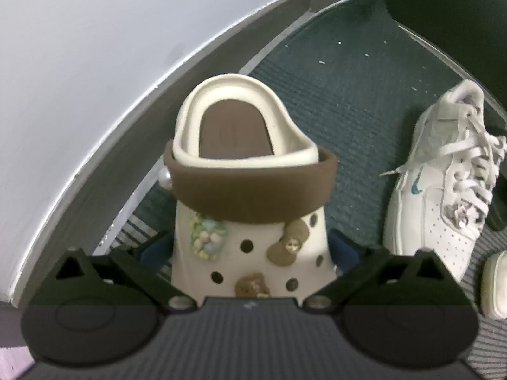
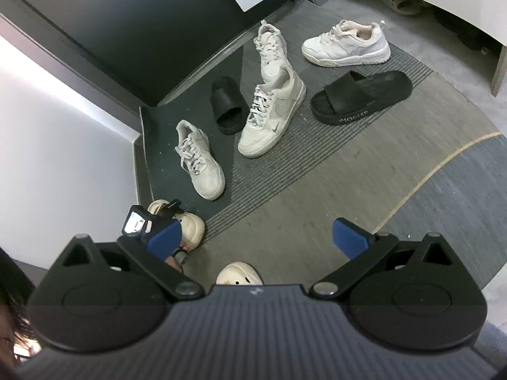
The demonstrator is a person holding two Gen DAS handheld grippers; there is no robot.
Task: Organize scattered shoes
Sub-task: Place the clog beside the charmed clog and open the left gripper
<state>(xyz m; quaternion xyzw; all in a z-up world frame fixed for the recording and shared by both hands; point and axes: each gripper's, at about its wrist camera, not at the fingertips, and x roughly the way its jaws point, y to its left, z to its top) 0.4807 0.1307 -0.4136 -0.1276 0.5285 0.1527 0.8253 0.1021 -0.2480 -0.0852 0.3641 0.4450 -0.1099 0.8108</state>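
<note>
cream clog with brown strap and charms sits between the left gripper jaws, toe toward the camera, blue pads pressed against both sides; it is held over the dark green mat near the white wall. right gripper jaws stand wide apart, holding nothing. black platform slide reads "pioneer". only the right wrist view shows the second cream clog and white sneaker.
</note>
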